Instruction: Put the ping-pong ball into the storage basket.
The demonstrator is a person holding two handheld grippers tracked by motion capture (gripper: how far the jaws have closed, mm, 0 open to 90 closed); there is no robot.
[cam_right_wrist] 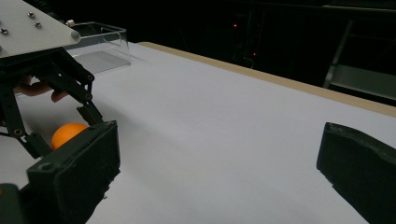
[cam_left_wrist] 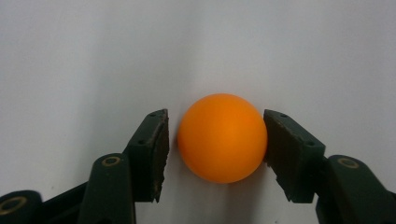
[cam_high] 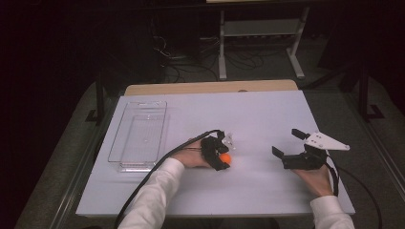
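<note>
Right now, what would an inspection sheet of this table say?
Surface: white table top, bare in the middle.
Job's things: orange ball on the table; clear tray at the left, empty.
Clutter: nothing seen.
Grippers: left gripper jaws around the ball, right pad touching, thin gap at the left pad; right gripper open, holding nothing.
Cables: black cable trails from the left gripper.
Surroundings: dark room, metal stand behind.
</note>
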